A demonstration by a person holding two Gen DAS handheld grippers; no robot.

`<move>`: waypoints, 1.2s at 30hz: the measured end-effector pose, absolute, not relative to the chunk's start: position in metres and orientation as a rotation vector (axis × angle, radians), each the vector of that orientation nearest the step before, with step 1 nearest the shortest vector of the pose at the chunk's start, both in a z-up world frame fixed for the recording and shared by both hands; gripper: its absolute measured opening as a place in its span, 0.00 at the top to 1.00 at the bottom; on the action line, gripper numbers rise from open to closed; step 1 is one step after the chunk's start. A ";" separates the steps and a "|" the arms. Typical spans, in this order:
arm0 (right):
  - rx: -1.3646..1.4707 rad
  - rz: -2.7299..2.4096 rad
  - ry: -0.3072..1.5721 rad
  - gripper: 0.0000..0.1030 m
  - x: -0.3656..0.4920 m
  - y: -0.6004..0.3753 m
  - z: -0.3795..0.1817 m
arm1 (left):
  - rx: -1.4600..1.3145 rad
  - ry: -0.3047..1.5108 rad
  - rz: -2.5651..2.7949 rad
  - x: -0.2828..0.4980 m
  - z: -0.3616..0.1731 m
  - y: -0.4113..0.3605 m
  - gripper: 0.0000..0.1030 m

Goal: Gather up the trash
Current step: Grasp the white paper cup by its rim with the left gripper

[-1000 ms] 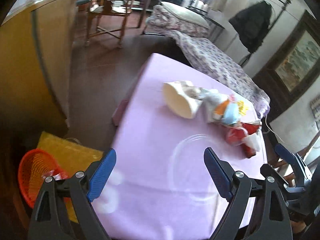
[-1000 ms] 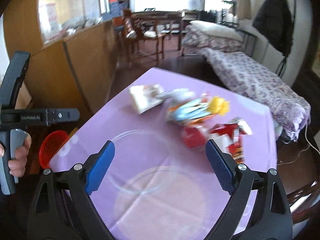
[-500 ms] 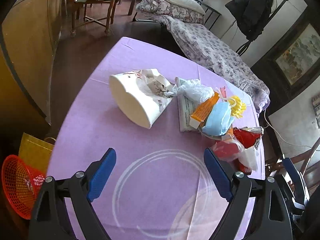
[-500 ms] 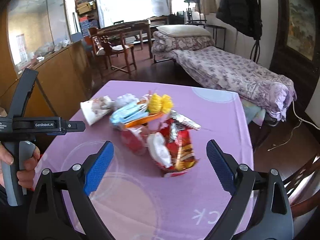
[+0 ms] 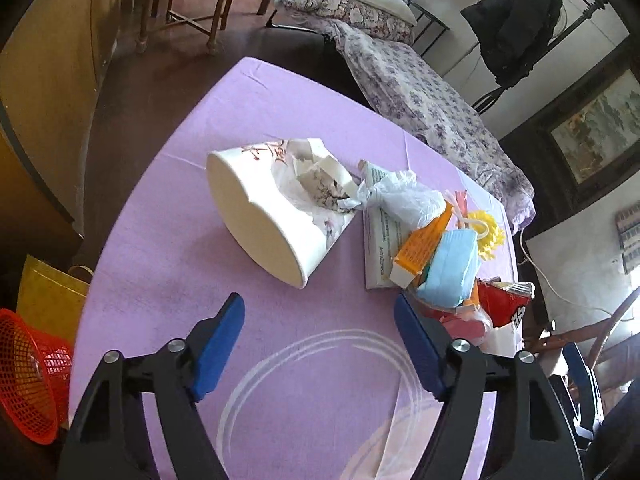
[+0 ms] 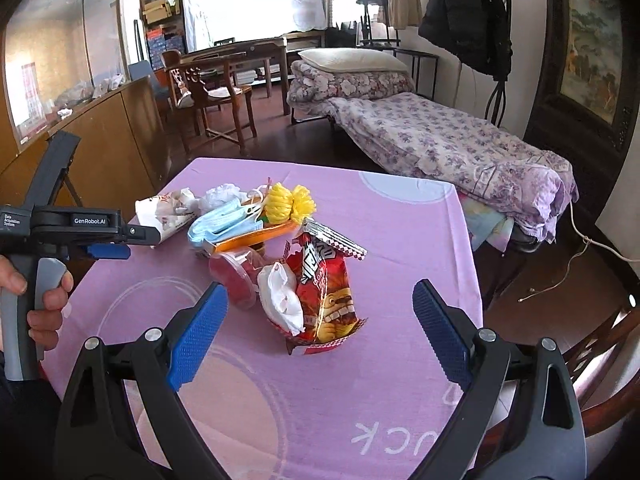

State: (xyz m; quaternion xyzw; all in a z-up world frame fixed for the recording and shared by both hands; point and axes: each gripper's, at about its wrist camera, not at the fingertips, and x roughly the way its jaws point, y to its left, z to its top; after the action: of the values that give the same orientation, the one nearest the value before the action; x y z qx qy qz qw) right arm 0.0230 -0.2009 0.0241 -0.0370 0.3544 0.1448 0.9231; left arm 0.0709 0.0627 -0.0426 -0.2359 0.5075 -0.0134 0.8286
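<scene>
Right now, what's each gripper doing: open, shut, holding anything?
Left gripper: jaws closing, nothing between them yet, above the bare tablecloth.
Right gripper: open, empty, hovering short of the red snack bag.

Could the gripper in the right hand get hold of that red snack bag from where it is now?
Probably yes. The red snack bag lies straight ahead of the right gripper, between its wide-open fingers, with only bare purple tablecloth in front. A crumpled white tissue leans against the bag and might get pinched too.
</scene>
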 end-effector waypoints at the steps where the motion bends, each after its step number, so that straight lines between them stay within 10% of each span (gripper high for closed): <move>1: -0.077 0.298 0.727 0.12 0.023 -0.201 0.024 | -0.500 1.079 -0.030 0.071 -0.043 0.063 0.31; 28: -0.047 0.323 0.767 0.12 0.025 -0.200 0.020 | -0.702 1.074 -0.055 0.117 -0.058 0.094 0.58; 36: -0.124 0.282 0.800 0.12 0.032 -0.202 0.009 | -0.640 1.044 -0.045 0.112 -0.047 0.085 0.95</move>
State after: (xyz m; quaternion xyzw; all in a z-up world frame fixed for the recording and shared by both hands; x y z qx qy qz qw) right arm 0.0324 -0.2016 0.0093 -0.0601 0.3880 0.1369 0.9094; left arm 0.1117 0.0850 -0.0475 -0.3005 0.4899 -0.0213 0.8181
